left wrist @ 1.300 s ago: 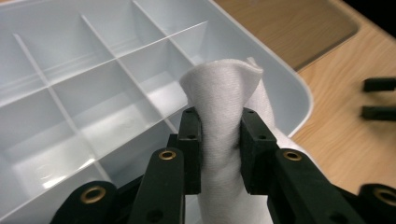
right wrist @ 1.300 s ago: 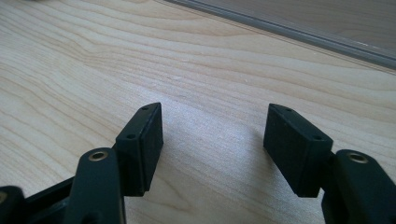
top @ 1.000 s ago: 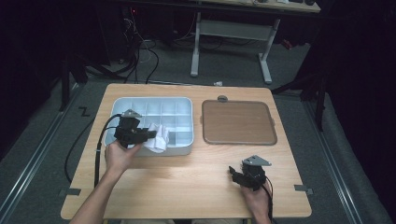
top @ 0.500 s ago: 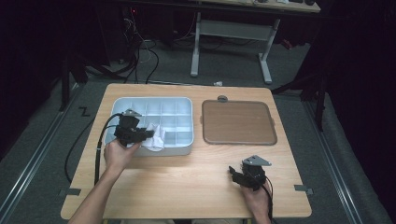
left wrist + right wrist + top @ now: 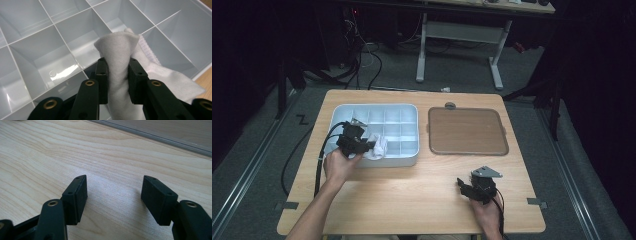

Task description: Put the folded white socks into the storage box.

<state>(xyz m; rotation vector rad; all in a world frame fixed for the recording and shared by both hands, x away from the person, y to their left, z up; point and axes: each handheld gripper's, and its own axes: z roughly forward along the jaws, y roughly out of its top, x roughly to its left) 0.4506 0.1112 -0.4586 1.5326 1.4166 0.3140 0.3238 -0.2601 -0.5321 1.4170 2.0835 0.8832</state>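
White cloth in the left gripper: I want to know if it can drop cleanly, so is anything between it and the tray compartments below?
Nothing visible: the left gripper pinches the white cloth directly over open compartments of the divided tray.

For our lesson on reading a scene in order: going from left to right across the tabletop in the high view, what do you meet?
Left gripper → white cloth held over the compartment tray → brown tray, with the right gripper in front of it.

Both grippers are matte black. The left gripper point(image 5: 117, 75) has blocky rectangular pads with small screw holes and brass-ringed pivots. The right gripper point(image 5: 466, 186) carries a grey three-cornered plate. A black cable point(image 5: 318, 167) trails from the left one.
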